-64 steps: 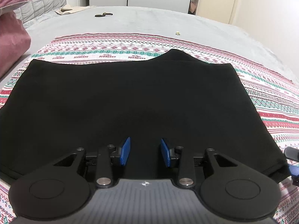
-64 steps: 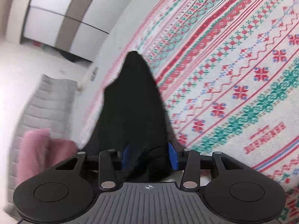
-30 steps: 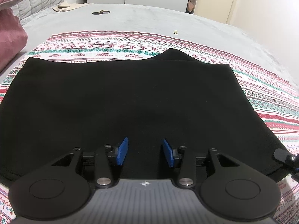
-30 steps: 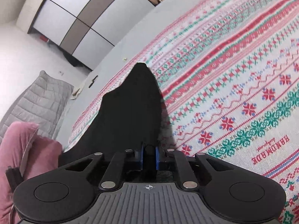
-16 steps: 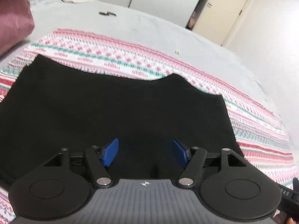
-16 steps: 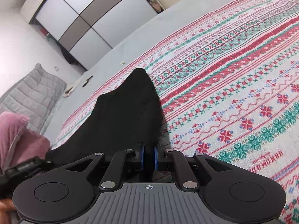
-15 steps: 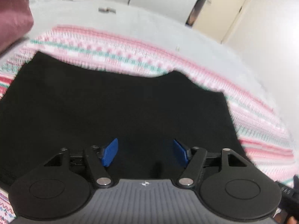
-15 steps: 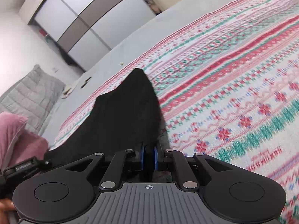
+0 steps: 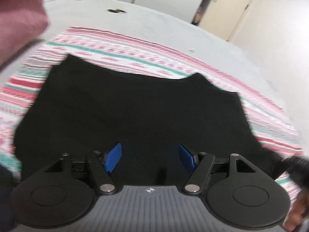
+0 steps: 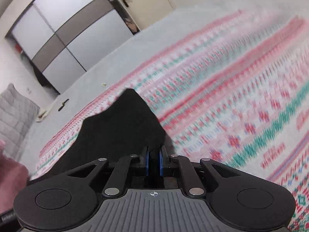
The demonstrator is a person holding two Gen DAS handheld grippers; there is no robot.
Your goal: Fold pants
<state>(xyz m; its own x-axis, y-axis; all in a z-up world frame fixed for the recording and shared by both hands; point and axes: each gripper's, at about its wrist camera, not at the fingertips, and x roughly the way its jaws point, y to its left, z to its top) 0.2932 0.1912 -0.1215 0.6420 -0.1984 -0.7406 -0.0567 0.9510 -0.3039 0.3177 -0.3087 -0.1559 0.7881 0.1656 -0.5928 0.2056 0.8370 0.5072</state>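
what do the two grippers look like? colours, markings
Both look alike: the left gripper and the right gripper have black linkage arms with silver pivot pins, blue ribbed finger pads, two round black discs at the base, and a grey ridged housing bearing a small white crosshair mark. No cables or sleeves visible.

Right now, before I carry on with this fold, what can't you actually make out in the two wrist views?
- Near hem of the black pants: left wrist view, hidden behind the left gripper.
- Exactly which part the right gripper pinches: right wrist view, fabric is featureless black.
- Patterned blanket: motifs smeared by motion blur.
- Small dark item on the grey cover: too small and blurred to name.
- Pants' right corner: left wrist view, blurred at the edge.
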